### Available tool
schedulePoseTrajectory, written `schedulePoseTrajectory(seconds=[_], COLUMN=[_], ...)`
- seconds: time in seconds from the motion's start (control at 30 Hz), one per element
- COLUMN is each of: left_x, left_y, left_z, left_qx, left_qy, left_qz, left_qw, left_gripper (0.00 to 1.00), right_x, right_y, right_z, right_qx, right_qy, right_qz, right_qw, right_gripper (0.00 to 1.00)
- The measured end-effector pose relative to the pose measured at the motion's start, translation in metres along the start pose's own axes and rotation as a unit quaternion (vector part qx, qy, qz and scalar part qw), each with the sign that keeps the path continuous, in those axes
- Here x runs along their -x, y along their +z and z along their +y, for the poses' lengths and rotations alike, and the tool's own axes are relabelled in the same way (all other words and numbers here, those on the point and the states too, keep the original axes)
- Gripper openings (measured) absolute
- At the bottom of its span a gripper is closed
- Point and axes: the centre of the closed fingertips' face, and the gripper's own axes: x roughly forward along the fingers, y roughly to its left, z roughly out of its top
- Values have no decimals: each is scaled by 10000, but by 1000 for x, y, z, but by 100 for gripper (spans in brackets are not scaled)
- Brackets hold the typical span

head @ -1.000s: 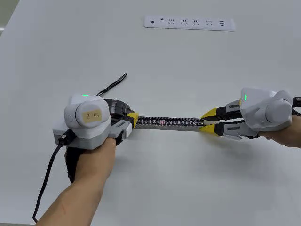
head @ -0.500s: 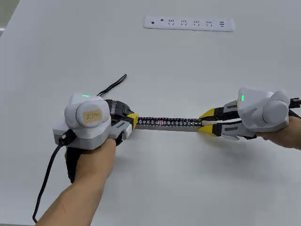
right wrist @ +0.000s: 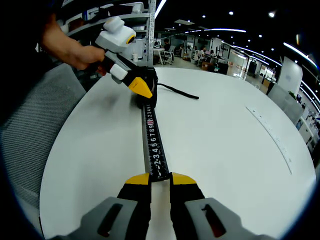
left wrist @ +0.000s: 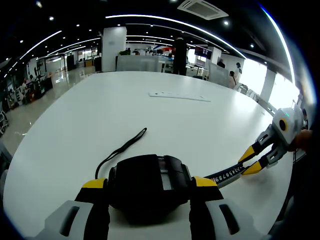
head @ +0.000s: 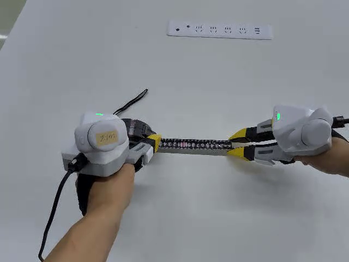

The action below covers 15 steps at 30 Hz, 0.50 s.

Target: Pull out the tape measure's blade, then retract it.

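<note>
One blade [head: 193, 144] joins left gripper's [head: 144, 140] case [head: 137, 129] to right gripper [head: 237, 144].

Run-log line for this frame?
left gripper: shut on tape measure case | right gripper: shut on blade | blade: partly extended over table

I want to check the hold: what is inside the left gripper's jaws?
The black tape measure case sits between the jaws of the left gripper, its blade running out sideways. The case's underside is hidden.

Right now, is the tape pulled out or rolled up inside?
Pulled out. The numbered blade stretches from the black case, held in the left tool, to the right tool, shut on its end.
</note>
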Motion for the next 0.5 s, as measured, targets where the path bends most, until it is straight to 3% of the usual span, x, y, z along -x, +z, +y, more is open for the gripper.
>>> schedulePoseTrajectory(seconds=[0.5], left_x=[0], left_y=[-1], left_z=[-1], left_qx=[38], left_qy=[-12], left_qz=[-5], left_qw=[10000], left_gripper=[61], right_x=[-7], right_y=[7], right_z=[3], right_qx=[-7], right_qy=[16], right_qz=[-63], right_qw=[10000], right_gripper=[12])
